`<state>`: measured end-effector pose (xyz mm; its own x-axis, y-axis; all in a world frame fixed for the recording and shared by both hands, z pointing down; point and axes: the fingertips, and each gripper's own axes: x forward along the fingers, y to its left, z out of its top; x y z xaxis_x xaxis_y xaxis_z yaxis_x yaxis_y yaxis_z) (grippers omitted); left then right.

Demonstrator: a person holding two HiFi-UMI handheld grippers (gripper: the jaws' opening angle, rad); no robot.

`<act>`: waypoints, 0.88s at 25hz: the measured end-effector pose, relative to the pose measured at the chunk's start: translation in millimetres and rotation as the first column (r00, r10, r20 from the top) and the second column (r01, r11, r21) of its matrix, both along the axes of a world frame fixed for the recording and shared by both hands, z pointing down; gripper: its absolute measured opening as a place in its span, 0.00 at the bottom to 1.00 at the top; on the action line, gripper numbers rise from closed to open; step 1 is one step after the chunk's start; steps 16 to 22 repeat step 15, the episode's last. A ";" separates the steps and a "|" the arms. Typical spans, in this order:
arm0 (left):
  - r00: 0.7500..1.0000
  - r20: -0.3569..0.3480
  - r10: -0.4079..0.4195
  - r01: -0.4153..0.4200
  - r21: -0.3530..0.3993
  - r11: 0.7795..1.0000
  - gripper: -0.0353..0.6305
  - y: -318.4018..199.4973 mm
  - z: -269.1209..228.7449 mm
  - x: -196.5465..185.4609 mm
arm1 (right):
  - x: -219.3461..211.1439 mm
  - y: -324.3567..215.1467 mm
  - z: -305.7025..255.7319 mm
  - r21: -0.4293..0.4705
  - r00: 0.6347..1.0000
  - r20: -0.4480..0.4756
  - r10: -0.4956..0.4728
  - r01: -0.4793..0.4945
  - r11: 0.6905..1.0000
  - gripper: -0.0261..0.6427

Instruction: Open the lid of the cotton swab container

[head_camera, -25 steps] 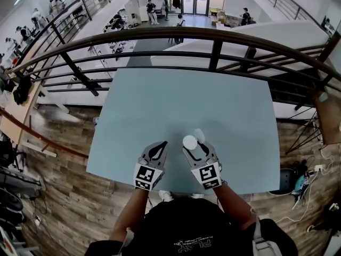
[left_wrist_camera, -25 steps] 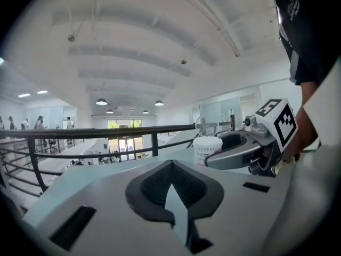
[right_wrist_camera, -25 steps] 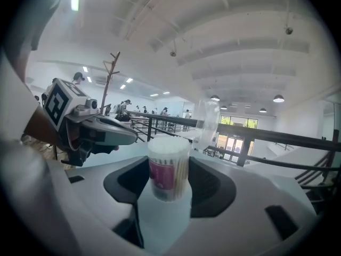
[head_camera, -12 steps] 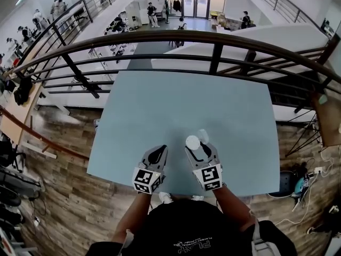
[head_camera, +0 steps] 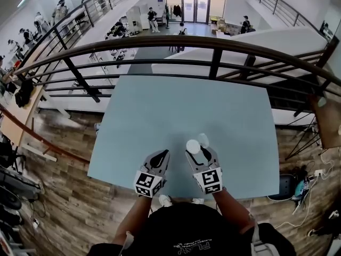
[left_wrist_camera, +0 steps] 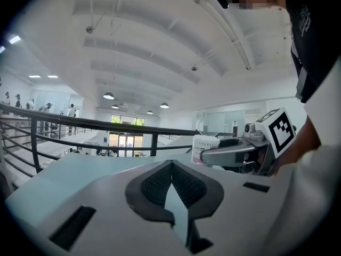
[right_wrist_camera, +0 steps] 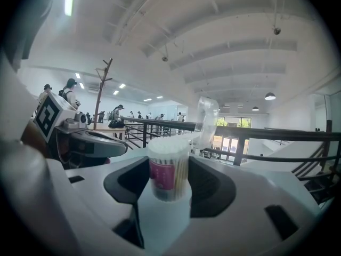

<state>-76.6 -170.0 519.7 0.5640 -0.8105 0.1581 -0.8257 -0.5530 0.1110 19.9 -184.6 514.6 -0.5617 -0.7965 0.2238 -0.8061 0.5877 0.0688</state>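
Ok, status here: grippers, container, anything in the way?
Left gripper shut, empty. Right gripper shut on container. Lid flipped open. Nothing in the way on the table.

- Cotton swab container (right_wrist_camera: 169, 169): a clear cylinder with a pink label, packed with white swabs, stood upright, gripped between the right gripper's (head_camera: 197, 150) jaws.
- Lid (right_wrist_camera: 206, 116): clear, open, stood up behind the container's rim.

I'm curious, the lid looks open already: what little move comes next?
Probably the right gripper should settle the cotton swab container on the table and let go: its clear lid already stands flipped up, and the left gripper is shut, holding nothing.
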 end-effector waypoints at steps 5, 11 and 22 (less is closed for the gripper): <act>0.999 0.019 0.043 -0.043 0.006 0.999 0.07 6.0 -1.5 9.9 | 5.2 1.6 7.0 0.010 1.000 -0.018 0.005 -0.005 1.000 0.39; 0.998 0.010 0.058 -0.059 0.020 0.998 0.07 6.2 -2.1 10.7 | 1.6 2.5 5.4 0.009 1.000 -0.008 0.002 -0.002 1.000 0.39; 0.998 0.009 0.060 -0.060 0.008 0.998 0.07 7.5 -2.5 12.7 | 5.3 2.1 4.6 0.014 1.000 -0.011 0.006 -0.006 1.000 0.39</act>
